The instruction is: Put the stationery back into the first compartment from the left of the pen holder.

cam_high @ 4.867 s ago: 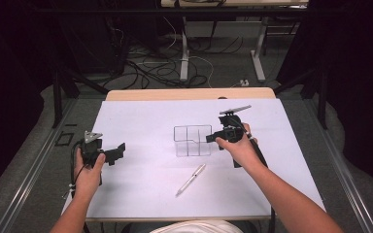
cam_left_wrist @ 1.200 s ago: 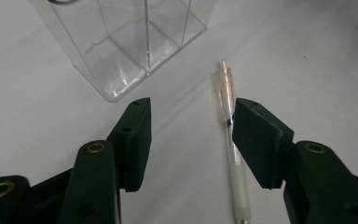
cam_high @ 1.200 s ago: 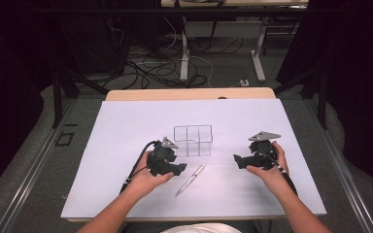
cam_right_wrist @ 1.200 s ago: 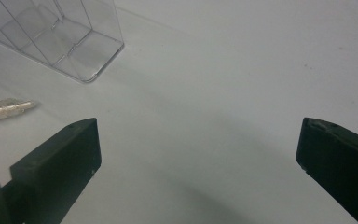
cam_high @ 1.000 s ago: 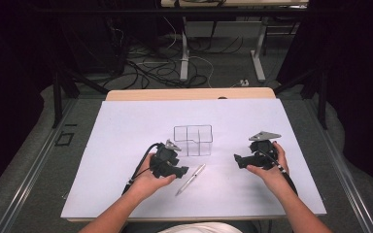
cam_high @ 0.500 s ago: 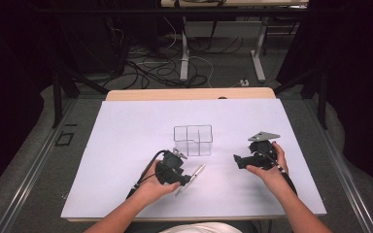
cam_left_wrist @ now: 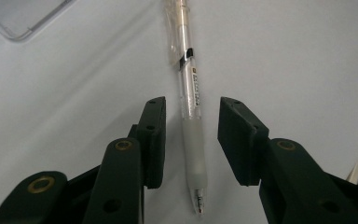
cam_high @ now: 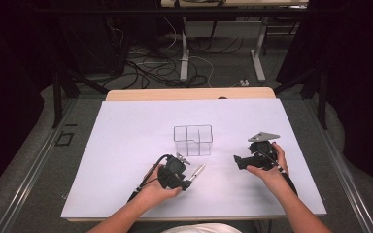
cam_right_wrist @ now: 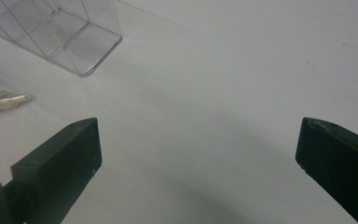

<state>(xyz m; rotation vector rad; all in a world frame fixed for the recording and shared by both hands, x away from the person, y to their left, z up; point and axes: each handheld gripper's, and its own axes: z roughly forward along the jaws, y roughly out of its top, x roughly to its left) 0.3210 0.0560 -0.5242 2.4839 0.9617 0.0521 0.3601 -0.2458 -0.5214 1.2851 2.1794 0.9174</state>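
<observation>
Pen (cam_left_wrist: 189, 93) lies flat on the white desk (cam_high: 126, 145), just near-side of the clear organizer (cam_high: 193, 140) and a bit left of its middle, tip end toward the person. Left gripper (cam_high: 180, 178) has moved in fast: a few seconds back it sat far out at the left edge of the desk, a second ago it was just left of the pen, and now it is right over the pen's near end. In the left gripper view the two fingers (cam_left_wrist: 151, 135) straddle the pen's rubber grip, one on each side, released and with a gap on both sides (no contact yet as far as I can tell). Pen runs almost straight up between them, slightly closer to the left finger.

Right gripper (cam_high: 240, 161) sits to the right of the organizer, low over bare desk, fingers spread wide and grasping nothing. It has pulled back from the organizer, where it was some seconds ago, and has not shifted in the last second.

Meaning for the job: approach looks done and the pinch is the step in hand. Alignment looks good, so closing should catch the grip section. Likely risk is the pen rolling or skidding on the smooth desk if one finger touches first. Organizer compartments look empty and are probably the drop target (a guess).
</observation>
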